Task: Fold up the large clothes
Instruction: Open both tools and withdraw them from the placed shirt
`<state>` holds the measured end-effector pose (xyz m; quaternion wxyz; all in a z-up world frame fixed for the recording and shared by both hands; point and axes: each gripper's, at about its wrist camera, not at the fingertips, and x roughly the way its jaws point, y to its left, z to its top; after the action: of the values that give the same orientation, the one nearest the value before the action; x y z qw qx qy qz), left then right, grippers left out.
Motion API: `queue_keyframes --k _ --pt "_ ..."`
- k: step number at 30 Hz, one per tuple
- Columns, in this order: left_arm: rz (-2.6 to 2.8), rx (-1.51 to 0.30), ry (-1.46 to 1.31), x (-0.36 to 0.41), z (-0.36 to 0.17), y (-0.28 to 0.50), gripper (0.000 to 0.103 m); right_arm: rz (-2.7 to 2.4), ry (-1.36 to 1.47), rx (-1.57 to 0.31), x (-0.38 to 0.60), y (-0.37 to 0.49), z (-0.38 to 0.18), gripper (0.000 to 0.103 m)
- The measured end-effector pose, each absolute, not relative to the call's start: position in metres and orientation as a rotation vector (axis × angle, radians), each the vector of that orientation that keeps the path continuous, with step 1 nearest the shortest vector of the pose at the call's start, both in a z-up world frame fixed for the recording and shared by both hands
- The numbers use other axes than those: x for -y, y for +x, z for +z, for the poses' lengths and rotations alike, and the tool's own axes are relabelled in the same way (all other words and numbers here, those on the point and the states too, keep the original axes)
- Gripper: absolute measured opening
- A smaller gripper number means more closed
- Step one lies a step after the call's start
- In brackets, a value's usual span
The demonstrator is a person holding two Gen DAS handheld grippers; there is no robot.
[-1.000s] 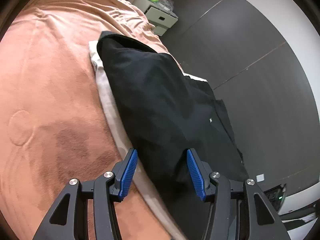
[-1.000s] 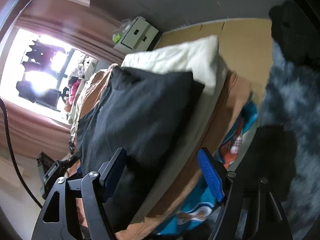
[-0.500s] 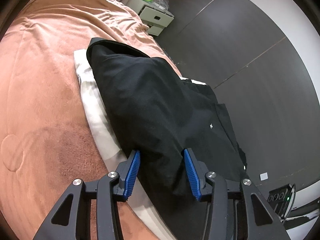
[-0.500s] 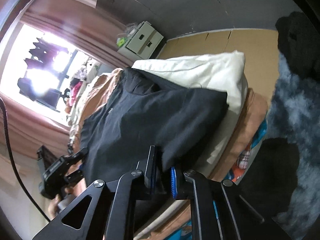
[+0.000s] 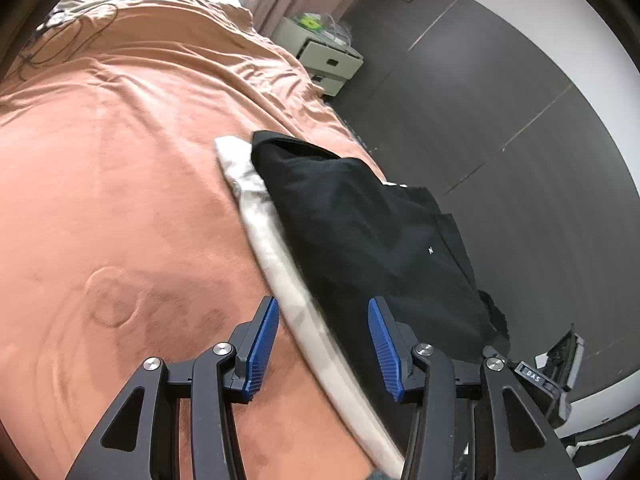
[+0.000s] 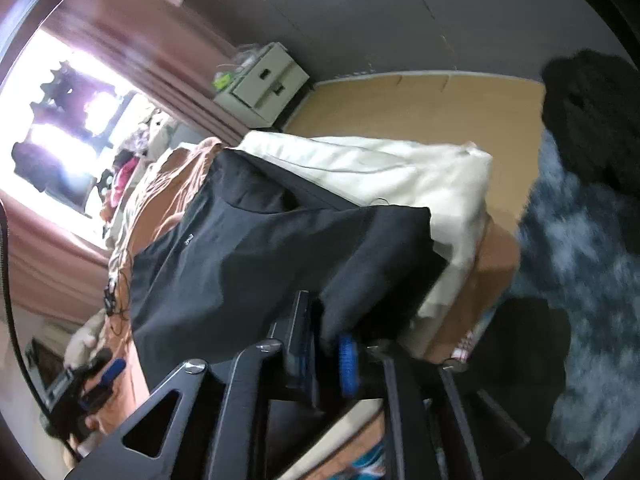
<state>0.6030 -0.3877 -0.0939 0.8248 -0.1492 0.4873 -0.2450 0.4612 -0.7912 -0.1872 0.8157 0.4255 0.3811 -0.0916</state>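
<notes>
A large black garment [image 5: 360, 232] lies along the bed's edge on a cream-white cloth [image 5: 276, 256]. In the left wrist view my left gripper [image 5: 324, 340] is open and empty, its blue pads straddling the cream cloth's edge just short of the garment. In the right wrist view my right gripper [image 6: 326, 350] is shut on a corner of the black garment [image 6: 256, 248], which drapes away over the cream cloth [image 6: 400, 168]. The left gripper also shows far off in the right wrist view [image 6: 96, 376].
An orange-brown blanket [image 5: 120, 184] covers the bed. A white bedside drawer unit [image 5: 324, 56] stands by the dark wall. A wooden floor [image 6: 420, 108] and a grey shaggy rug [image 6: 580, 272] lie beside the bed. A bright window with curtains [image 6: 72, 112] is beyond.
My left gripper has pulled back off the black garment and stands open over the cream cloth's edge. My right gripper closed on the garment's corner and still holds it.
</notes>
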Motion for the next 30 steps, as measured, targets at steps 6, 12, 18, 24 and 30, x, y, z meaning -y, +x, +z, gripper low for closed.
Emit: queue_keyframes --k 6,12,18,24,30 --pt "-0.515 -1.020 -0.315 0.366 -0.076 0.578 0.066 -0.204 0.900 -0.781 0.788 0.427 -0.166 0.062" --pt "-0.511 -0.970 -0.307 0.352 -0.052 0.545 0.087 -0.170 0.829 -0.754 0.769 0.401 -0.133 0.082" --pt "-0.509 -0.922 -0.285 0.333 -0.028 0.507 0.094 -0.142 0.759 -0.744 0.745 0.377 -0.107 0.084" --pt "-0.503 -0.868 -0.270 0.312 -0.011 0.462 0.097 -0.141 0.695 -0.718 0.720 0.344 -0.083 0.089" --pt "-0.488 -0.781 -0.246 0.290 0.008 0.409 0.103 -0.115 0.641 -0.696 0.694 0.312 -0.064 0.094"
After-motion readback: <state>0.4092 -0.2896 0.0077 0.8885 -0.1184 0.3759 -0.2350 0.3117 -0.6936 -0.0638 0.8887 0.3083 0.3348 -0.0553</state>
